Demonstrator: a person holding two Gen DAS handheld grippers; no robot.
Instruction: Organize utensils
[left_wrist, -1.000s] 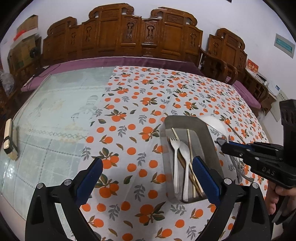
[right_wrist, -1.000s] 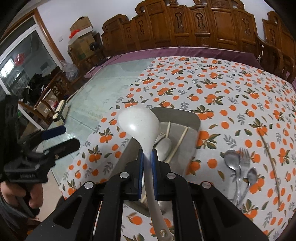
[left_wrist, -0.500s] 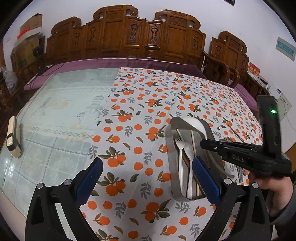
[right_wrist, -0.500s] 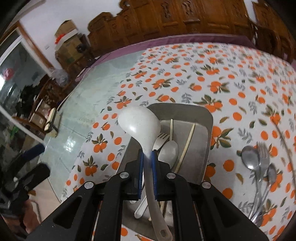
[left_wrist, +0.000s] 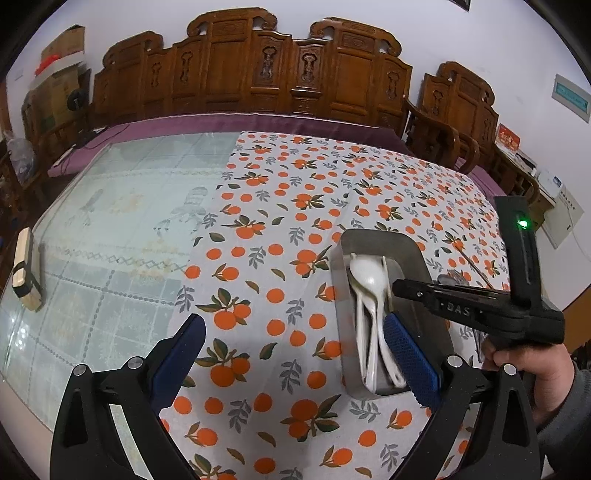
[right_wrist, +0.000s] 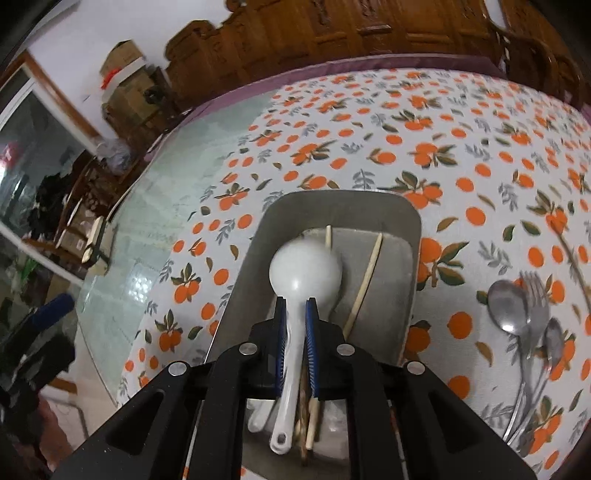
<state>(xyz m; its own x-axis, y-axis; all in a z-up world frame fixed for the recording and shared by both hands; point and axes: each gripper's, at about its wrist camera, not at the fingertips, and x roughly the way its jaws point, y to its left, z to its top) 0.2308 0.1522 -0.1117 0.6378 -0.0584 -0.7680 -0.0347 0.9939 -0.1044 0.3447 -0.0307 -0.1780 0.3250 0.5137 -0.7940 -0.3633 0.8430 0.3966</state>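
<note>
Your right hand-held gripper (right_wrist: 294, 325) is opening around the white ladle (right_wrist: 304, 275) handle, pads barely touching it, low inside the metal tray (right_wrist: 413, 236) with chopsticks (right_wrist: 364, 280). Your left hand-held gripper (left_wrist: 291, 354) hangs wide open, empty, over bare cloth beside the tray. Steel spoons (right_wrist: 508, 306) lie near the worktop's right edge.

A white ladle (right_wrist: 304, 275) is lying in the metal tray (right_wrist: 413, 236) over chopsticks (right_wrist: 364, 280); metal spoons and fork (right_wrist: 524, 314) are resting beside it.
</note>
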